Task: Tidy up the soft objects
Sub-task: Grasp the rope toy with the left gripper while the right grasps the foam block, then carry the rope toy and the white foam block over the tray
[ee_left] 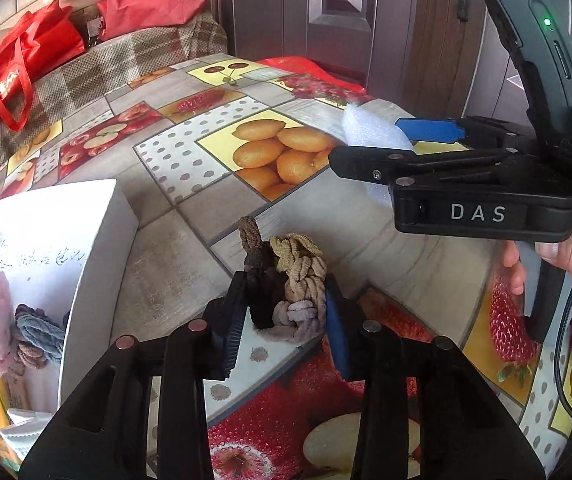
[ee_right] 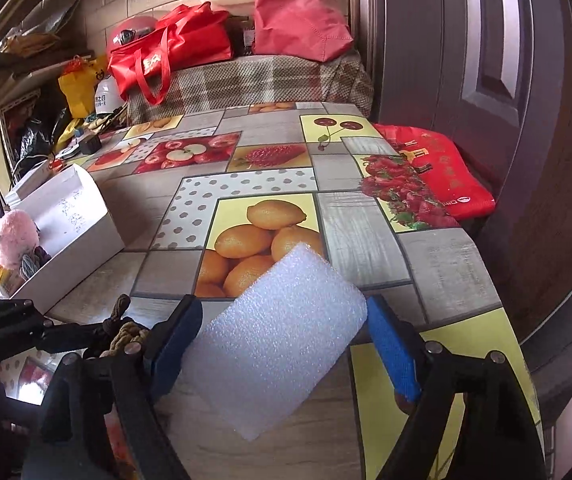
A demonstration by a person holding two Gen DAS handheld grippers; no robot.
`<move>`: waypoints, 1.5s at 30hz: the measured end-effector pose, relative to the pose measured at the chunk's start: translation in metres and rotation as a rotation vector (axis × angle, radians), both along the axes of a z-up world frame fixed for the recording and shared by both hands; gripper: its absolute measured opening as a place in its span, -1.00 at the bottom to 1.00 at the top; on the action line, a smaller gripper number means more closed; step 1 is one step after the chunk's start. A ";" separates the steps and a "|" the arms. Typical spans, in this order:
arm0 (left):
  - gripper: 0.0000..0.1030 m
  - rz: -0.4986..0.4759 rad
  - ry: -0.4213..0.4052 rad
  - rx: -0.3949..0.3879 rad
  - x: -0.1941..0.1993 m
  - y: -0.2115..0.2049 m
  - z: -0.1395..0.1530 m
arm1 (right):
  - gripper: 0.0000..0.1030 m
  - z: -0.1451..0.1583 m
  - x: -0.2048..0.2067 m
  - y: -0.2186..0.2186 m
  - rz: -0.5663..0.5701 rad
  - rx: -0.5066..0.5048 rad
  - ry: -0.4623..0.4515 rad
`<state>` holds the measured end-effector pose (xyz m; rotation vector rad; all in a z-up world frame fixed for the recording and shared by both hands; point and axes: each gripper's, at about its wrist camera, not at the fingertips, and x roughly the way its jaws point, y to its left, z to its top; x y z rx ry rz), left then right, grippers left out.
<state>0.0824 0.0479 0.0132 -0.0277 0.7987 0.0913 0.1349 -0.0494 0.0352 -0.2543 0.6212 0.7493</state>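
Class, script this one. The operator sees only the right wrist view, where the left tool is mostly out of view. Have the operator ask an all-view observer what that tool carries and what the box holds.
Operator: My right tool has the foam sheet. What is in the left one?
Observer: The left tool is shut on a bundle of knotted cords, dark brown, tan and pale grey-pink.
Operator: What lies in the white box beside the pink fluffy toy?
Observer: A blue-grey knotted cord lies there, with a brown one under it.
Operator: Is anything lit on my tool?
Observer: A green light glows on the black unit above it.
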 end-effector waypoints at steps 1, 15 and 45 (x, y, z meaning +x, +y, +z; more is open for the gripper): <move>-0.39 -0.005 -0.024 0.012 -0.003 -0.003 0.003 | 0.62 0.003 -0.003 -0.003 -0.003 0.017 -0.020; -0.39 -0.007 -0.443 0.225 -0.083 -0.039 0.045 | 0.63 0.027 -0.050 -0.039 -0.068 0.217 -0.253; -0.38 0.257 -0.551 0.118 -0.195 0.048 0.048 | 0.63 0.030 -0.148 0.006 0.073 0.284 -0.328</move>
